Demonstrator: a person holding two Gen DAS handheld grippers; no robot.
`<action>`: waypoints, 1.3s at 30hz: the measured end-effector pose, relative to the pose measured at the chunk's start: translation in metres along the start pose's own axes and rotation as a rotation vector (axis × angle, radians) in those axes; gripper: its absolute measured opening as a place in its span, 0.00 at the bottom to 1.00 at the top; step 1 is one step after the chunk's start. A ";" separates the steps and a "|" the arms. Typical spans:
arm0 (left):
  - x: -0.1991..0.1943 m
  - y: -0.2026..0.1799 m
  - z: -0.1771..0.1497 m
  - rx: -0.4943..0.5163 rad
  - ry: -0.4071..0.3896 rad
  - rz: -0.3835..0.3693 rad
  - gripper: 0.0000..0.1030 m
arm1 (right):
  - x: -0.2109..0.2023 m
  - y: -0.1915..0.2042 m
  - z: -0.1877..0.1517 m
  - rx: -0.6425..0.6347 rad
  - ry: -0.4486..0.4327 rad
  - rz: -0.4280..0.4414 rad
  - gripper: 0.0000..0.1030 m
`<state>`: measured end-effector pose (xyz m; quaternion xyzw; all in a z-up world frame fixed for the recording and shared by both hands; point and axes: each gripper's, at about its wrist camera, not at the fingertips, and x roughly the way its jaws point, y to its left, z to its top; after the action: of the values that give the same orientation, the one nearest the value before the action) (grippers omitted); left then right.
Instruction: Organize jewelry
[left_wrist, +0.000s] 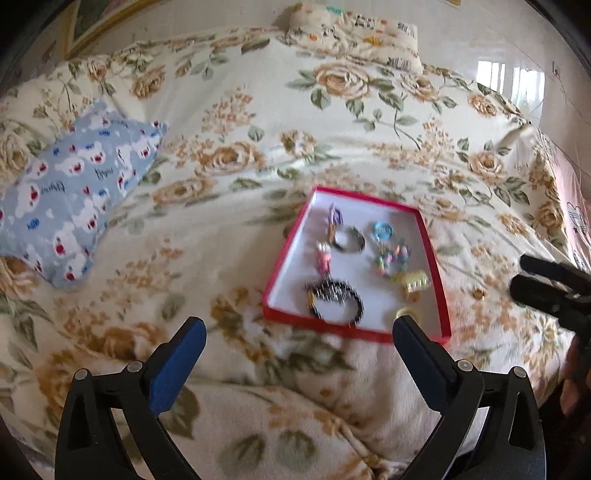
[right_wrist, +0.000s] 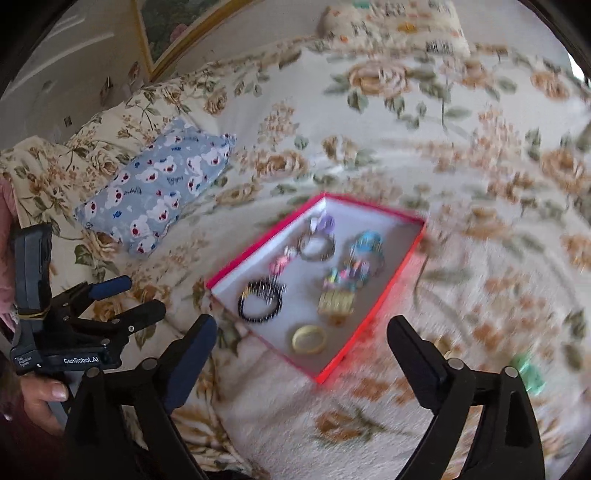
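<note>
A red tray with a white floor (left_wrist: 284, 258) (right_wrist: 384, 295) lies on the flowered bedspread. In it are a black beaded bracelet (left_wrist: 335, 301) (right_wrist: 260, 300), a silver bangle (left_wrist: 349, 240) (right_wrist: 317, 247), a pink charm (left_wrist: 324, 254), a light blue ring piece (left_wrist: 382, 231) (right_wrist: 365, 240), a coloured bead bracelet (left_wrist: 391, 258), a yellow clip (left_wrist: 415, 282) (right_wrist: 335, 302) and a gold ring (right_wrist: 308, 339). A small gold item (left_wrist: 479, 294) lies on the bedspread right of the tray. My left gripper (left_wrist: 299, 332) is open and empty just short of the tray. My right gripper (right_wrist: 301, 332) is open and empty over the tray's near corner.
A blue bear-print pillow (left_wrist: 74, 192) (right_wrist: 159, 192) lies to the left. A patterned cushion (left_wrist: 354, 33) sits at the back. A green object (right_wrist: 528, 371) lies on the bedspread at the right. The right gripper shows at the left wrist view's right edge (left_wrist: 546, 288).
</note>
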<state>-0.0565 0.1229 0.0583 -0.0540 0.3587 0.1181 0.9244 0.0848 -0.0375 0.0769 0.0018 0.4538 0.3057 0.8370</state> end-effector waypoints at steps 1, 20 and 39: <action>-0.002 0.000 0.003 0.005 -0.008 0.001 0.99 | -0.005 0.003 0.006 -0.013 -0.019 -0.009 0.99; 0.046 0.016 0.052 -0.024 0.065 0.069 0.99 | 0.041 0.005 0.029 -0.065 0.044 -0.049 1.00; 0.036 -0.019 -0.003 0.055 -0.002 0.134 0.99 | 0.031 0.011 -0.013 -0.014 -0.040 -0.129 1.00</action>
<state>-0.0277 0.1103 0.0321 -0.0041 0.3639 0.1698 0.9158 0.0815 -0.0158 0.0484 -0.0272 0.4338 0.2542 0.8640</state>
